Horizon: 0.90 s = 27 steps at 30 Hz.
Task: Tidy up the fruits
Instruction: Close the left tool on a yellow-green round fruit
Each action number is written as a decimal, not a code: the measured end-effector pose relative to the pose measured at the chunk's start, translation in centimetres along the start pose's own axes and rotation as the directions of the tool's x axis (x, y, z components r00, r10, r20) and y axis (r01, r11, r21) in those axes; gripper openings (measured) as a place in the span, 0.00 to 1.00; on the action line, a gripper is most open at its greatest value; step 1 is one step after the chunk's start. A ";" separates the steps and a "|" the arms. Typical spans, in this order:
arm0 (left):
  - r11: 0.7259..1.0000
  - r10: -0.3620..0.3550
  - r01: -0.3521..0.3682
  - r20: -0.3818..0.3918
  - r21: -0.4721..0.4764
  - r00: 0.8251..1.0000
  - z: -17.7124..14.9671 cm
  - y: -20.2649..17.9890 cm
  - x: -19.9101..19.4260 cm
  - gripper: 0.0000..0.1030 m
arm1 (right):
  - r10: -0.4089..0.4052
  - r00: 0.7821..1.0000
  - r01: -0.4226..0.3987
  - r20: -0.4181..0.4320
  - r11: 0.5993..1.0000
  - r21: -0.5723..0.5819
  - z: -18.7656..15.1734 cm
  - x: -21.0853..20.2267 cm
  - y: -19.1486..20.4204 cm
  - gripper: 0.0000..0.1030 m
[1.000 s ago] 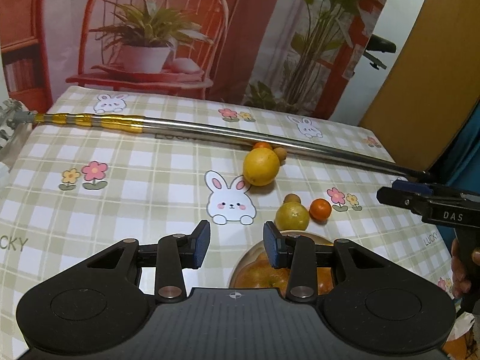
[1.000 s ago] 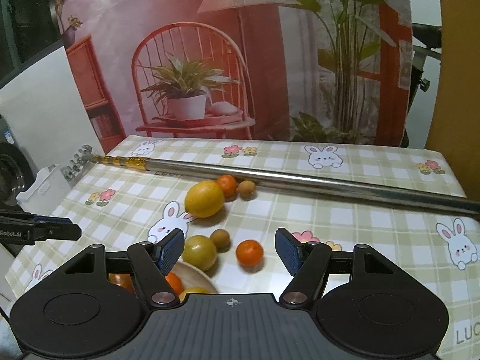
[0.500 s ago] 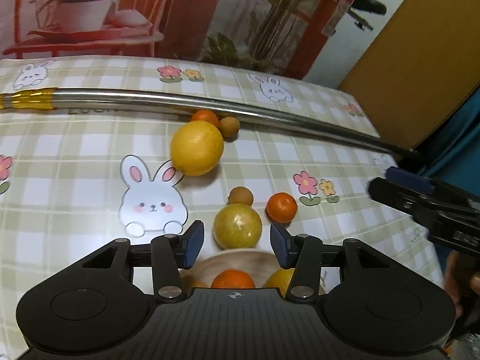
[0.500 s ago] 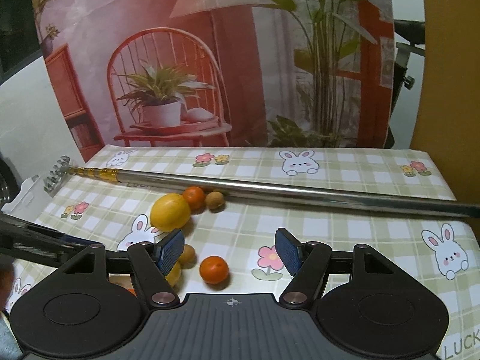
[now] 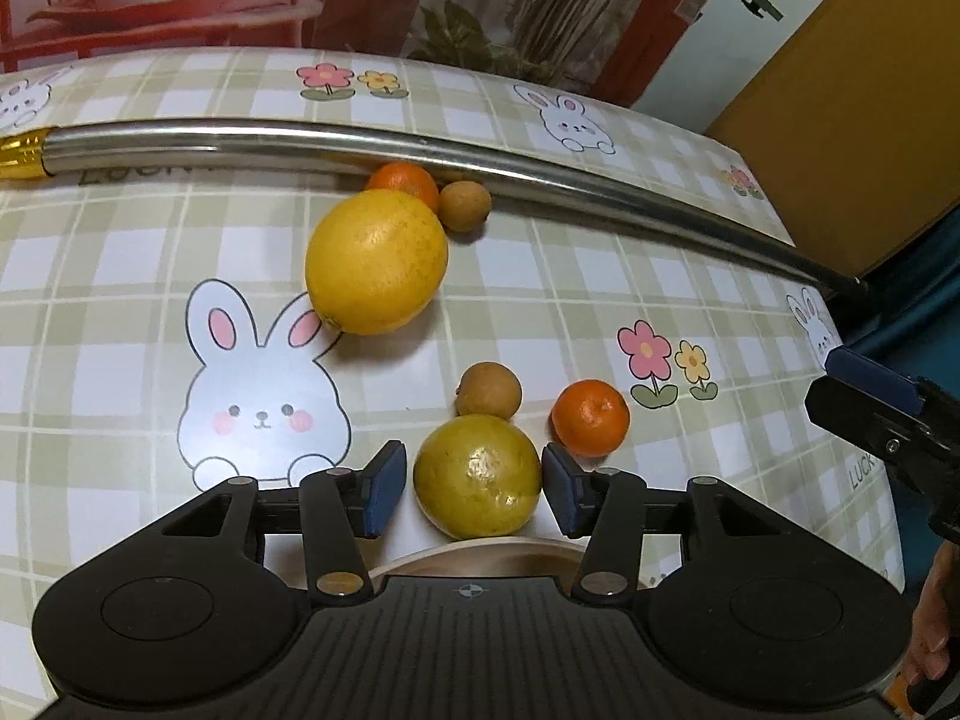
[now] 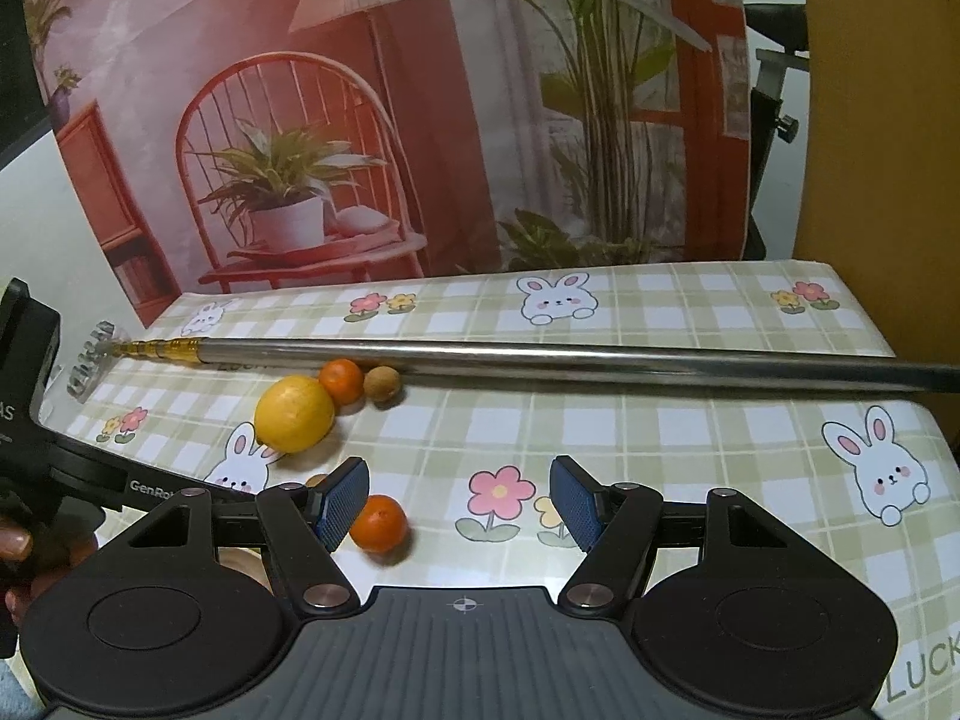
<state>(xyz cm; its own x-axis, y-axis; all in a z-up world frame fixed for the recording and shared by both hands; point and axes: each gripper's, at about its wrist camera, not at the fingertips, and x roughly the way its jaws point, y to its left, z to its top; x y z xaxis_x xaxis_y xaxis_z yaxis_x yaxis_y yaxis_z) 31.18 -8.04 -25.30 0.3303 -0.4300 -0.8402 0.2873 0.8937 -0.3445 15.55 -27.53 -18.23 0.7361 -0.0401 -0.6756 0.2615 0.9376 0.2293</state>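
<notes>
- Yellow-green citrus [image 5: 477, 476] lies on the tablecloth [image 5: 120, 276], just beyond the rim of a pale bowl [image 5: 480, 558] at the near edge.
- Left gripper [image 5: 474, 483]: fingers spread, one blue pad on each side of that fruit, a narrow gap showing at both; not clamped.
- Small brown fruit [image 5: 488, 390] touches the citrus on its far side. Small orange [image 5: 590, 417] sits just beside, to the right, apart from it.
- Large yellow lemon [image 5: 376, 261] lies farther out, over a printed rabbit's ear. Behind it, a second orange [image 5: 403, 183] and a second brown fruit [image 5: 465, 197] rest against a metal pole [image 5: 540, 171].
- Right gripper [image 6: 459, 501]: fingers wide apart, holding nothing, above the cloth. The small orange [image 6: 378, 523] lies just right of its left pad [image 6: 342, 501], near the printed flower.
- Surface: green-and-white checked cloth with rabbits and flowers. The pole [image 6: 600, 357] crosses it from side to side, with a gold section and a comb-like head at the left end.
- Room: printed backdrop [image 6: 390, 120] behind the table showing a red chair, potted plant and lamp; brown panel on the right.
</notes>
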 end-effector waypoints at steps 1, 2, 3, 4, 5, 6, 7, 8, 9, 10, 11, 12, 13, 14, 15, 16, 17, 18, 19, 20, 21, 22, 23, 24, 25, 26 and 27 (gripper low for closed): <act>1.000 -0.003 0.003 0.003 0.000 1.000 0.0 0.0 0.0 0.48 | 0.000 1.000 0.000 -0.001 1.000 0.001 0.0 0.1 0.0 0.62; 1.000 -0.002 0.002 0.006 0.004 1.000 -0.1 0.0 0.0 0.48 | 0.000 1.000 0.000 -0.002 1.000 0.003 0.0 0.1 -0.1 0.62; 1.000 0.003 -0.004 0.012 0.010 1.000 -0.2 -0.1 -0.1 0.48 | 0.001 1.000 -0.001 -0.003 1.000 0.004 0.0 0.1 -0.1 0.62; 1.000 0.012 -0.012 0.019 0.016 1.000 -0.3 -0.1 -0.2 0.48 | 0.002 1.000 -0.002 -0.005 1.000 0.006 0.0 0.2 -0.1 0.62; 1.000 0.022 -0.023 0.026 0.021 0.999 -0.4 -0.2 -0.3 0.48 | 0.003 1.000 -0.003 -0.007 1.000 0.008 0.0 0.3 -0.1 0.62; 0.999 0.033 -0.034 0.034 0.026 0.999 -0.5 -0.1 -0.5 0.48 | 0.005 1.000 -0.004 -0.009 1.000 0.009 0.0 0.3 -0.1 0.62; 0.999 0.037 -0.038 0.043 0.026 0.998 -0.6 -0.1 -0.8 0.48 | 0.006 1.000 -0.006 -0.011 1.000 0.009 -0.1 0.4 0.0 0.62; 0.999 0.036 -0.037 0.053 0.022 0.998 -0.6 0.1 -1.1 0.48 | 0.008 1.000 -0.007 -0.013 1.000 0.008 -0.1 0.5 0.0 0.62; 0.999 0.032 -0.033 0.064 0.015 0.997 -0.6 0.3 -1.6 0.48 | 0.009 1.000 -0.009 -0.015 1.000 0.006 0.0 0.5 0.0 0.62; 0.999 0.034 -0.035 0.071 0.010 0.997 -0.6 0.5 -2.1 0.48 | 0.011 1.000 -0.011 -0.014 1.000 0.004 0.0 0.6 0.1 0.62; 0.999 0.041 -0.041 0.078 0.008 0.996 -0.6 0.6 -2.5 0.48 | 0.014 1.000 -0.014 -0.012 1.000 0.000 0.0 0.6 0.2 0.62; 0.999 0.049 -0.051 0.090 0.012 0.995 -0.7 0.6 -3.0 0.48 | 0.017 1.000 -0.017 -0.010 1.000 -0.003 0.1 0.7 0.2 0.62; 0.998 0.057 -0.059 0.103 0.018 0.993 -0.9 0.7 -3.4 0.48 | 0.018 1.000 -0.018 -0.008 1.000 -0.006 0.1 0.8 0.2 0.62; 0.997 0.067 -0.071 0.117 0.023 0.991 -1.1 0.8 -3.9 0.48 | 0.018 1.000 -0.018 -0.008 1.000 -0.011 0.2 0.9 0.3 0.61; 0.997 0.075 -0.079 0.128 0.026 0.989 -1.2 0.9 -4.5 0.48 | 0.018 1.000 -0.018 -0.007 1.000 -0.016 0.3 1.0 0.3 0.61; 0.996 0.081 -0.085 0.138 0.025 0.987 -1.4 1.1 -4.9 0.48 | 0.020 1.000 -0.020 -0.004 1.000 -0.022 0.4 1.1 0.4 0.60; 0.996 0.084 -0.088 0.148 0.021 0.985 -1.6 1.4 -5.4 0.48 | 0.024 1.000 -0.024 -0.001 0.999 -0.027 0.5 1.2 0.5 0.59; 0.996 0.087 -0.090 0.159 0.012 0.983 -1.8 1.7 -5.9 0.48 | 0.029 1.000 -0.029 0.003 0.999 -0.032 0.7 1.3 0.6 0.58; 0.996 0.090 -0.092 0.169 0.003 0.982 -2.0 2.0 -6.4 0.48 | 0.033 0.999 -0.033 0.007 0.999 -0.036 0.9 1.4 0.7 0.57; 0.996 0.093 -0.094 0.179 -0.005 0.979 -2.2 2.2 -6.8 0.48 | 0.038 0.999 -0.037 0.012 0.998 -0.043 1.0 1.6 0.9 0.56; 0.995 0.098 -0.097 0.192 -0.015 0.976 -2.4 2.6 -7.4 0.48 | 0.042 0.999 -0.041 0.017 0.998 -0.051 1.3 1.8 1.0 0.55; 0.995 0.103 -0.100 0.203 -0.023 0.974 -2.6 2.8 -7.9 0.48 | 0.045 0.999 -0.043 0.024 0.997 -0.061 1.5 2.1 1.2 0.53; 0.994 0.110 -0.106 0.215 -0.030 0.970 -2.8 3.1 -8.4 0.48 | 0.046 0.998 -0.044 0.032 0.997 -0.069 1.8 2.3 1.3 0.49; 0.993 0.117 -0.111 0.229 -0.037 0.966 -2.9 3.4 -8.9 0.48 | 0.050 0.998 -0.047 0.041 0.996 -0.075 2.1 2.6 1.4 0.45; 0.992 0.124 -0.117 0.241 -0.045 0.963 -3.1 3.6 -9.3 0.48 | 0.054 0.997 -0.050 0.049 0.996 -0.078 2.4 2.8 1.5 0.43; 0.991 0.133 -0.123 0.254 -0.054 0.958 -3.2 3.9 -9.8 0.48 | 0.063 0.996 -0.058 0.061 0.995 -0.081 2.8 3.2 1.7 0.39; 0.990 0.140 -0.128 0.263 -0.062 0.955 -3.2 4.1 -10.1 0.48 | 0.071 0.995 -0.065 0.072 0.994 -0.086 3.1 3.5 1.8 0.35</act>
<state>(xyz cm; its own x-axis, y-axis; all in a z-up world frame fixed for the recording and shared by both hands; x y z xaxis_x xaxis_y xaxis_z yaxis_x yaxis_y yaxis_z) 26.10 0.38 -19.57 0.5920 -0.3193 -0.7400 0.1861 0.9475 -0.2600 20.54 -27.07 -18.02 0.7959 0.0017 -0.6054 0.1589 0.9644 0.2115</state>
